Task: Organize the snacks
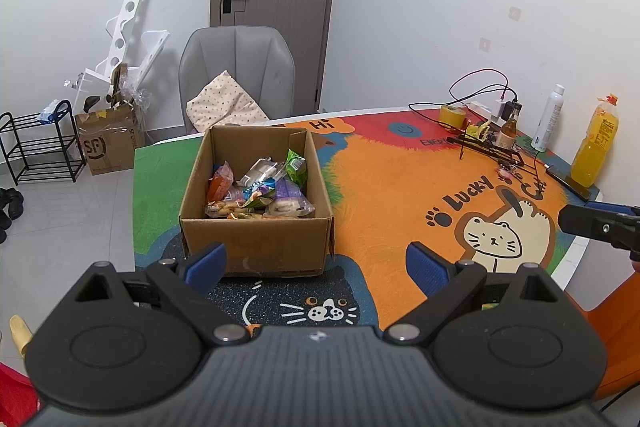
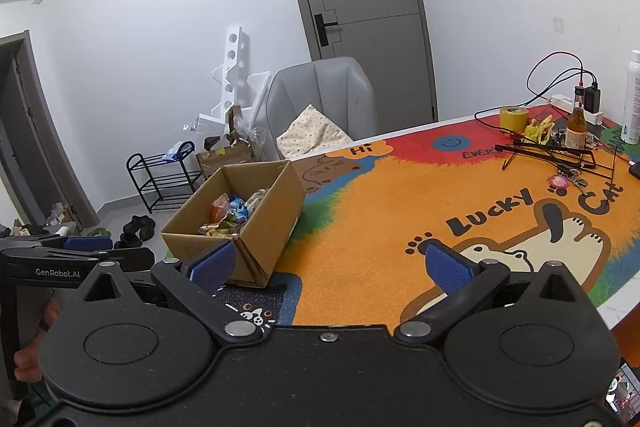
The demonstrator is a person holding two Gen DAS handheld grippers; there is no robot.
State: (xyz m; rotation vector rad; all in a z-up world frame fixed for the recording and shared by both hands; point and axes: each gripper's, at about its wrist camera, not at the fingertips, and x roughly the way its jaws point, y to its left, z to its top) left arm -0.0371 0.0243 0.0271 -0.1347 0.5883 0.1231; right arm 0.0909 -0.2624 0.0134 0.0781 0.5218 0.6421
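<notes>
Snacks (image 1: 256,193) lie inside the cardboard box (image 1: 256,247): light, crinkly, crushable packets; pinch at sealed edges. Left hand-held gripper (image 1: 316,265) and right hand-held gripper (image 2: 334,267) are spread, empty, near the box.

The cardboard box (image 1: 256,195) hides the lower layers of its snack packets (image 1: 256,193); their labels are too small to read. Right of the box, the other gripper (image 1: 600,225) is cut off by the frame edge, so its finger spacing cannot be judged there.
</notes>
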